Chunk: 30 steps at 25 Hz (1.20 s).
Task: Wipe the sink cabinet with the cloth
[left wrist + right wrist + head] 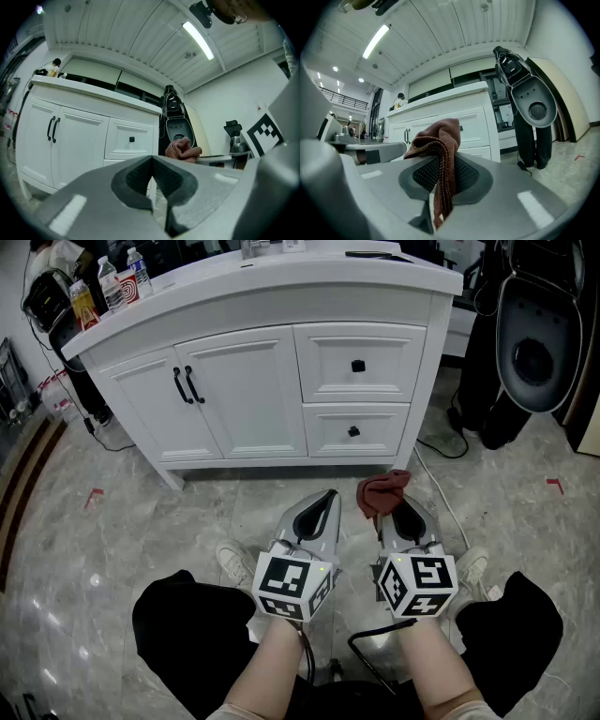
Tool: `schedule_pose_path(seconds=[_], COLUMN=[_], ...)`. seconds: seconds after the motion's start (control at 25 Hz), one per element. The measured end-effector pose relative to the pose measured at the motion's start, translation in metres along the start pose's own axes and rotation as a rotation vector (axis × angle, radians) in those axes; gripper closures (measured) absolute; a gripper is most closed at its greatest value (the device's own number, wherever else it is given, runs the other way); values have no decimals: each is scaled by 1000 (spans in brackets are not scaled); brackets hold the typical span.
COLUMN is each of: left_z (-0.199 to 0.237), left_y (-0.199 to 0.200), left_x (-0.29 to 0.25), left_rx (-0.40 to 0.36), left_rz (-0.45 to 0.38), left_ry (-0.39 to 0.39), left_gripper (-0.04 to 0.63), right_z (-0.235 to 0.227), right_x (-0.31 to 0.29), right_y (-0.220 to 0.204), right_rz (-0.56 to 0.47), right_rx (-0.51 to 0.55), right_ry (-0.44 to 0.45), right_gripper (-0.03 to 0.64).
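The white sink cabinet stands ahead of me, with two doors on the left and two drawers on the right; it also shows as the cabinet and the cabinet. My right gripper is shut on a reddish-brown cloth, which bunches above the jaws as the cloth and hangs down between them. The same cloth peeks into the left gripper view. My left gripper is shut with nothing in it, held low beside the right one, a short way in front of the cabinet.
Bottles and a red packet sit on the counter's left end. A dark salon-type chair or hood stands right of the cabinet, with a cable on the marble floor. My shoes are below the grippers.
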<state>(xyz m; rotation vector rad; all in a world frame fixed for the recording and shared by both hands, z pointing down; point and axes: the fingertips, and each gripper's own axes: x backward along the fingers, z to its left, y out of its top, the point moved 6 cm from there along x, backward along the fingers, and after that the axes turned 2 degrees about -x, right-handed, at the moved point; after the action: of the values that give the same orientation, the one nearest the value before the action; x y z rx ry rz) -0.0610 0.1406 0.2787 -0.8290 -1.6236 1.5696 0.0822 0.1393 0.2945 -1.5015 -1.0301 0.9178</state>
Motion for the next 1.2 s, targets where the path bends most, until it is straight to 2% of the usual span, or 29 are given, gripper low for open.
schedule_pose_path(seconds=[0.44,1.2], left_z=[1,14], left_y=[-1,-15], left_x=[-2,-20], left_rx=[4,41], left_rz=[7,7], left_ry=[-3,20], left_gripper=[595,595], right_z=[0,-19], right_x=[-2,-21], right_y=[-3,-20], right_rz=[17,35], right_rx=[-1,-80], right_ry=[-1,-32], right_gripper=[529,529])
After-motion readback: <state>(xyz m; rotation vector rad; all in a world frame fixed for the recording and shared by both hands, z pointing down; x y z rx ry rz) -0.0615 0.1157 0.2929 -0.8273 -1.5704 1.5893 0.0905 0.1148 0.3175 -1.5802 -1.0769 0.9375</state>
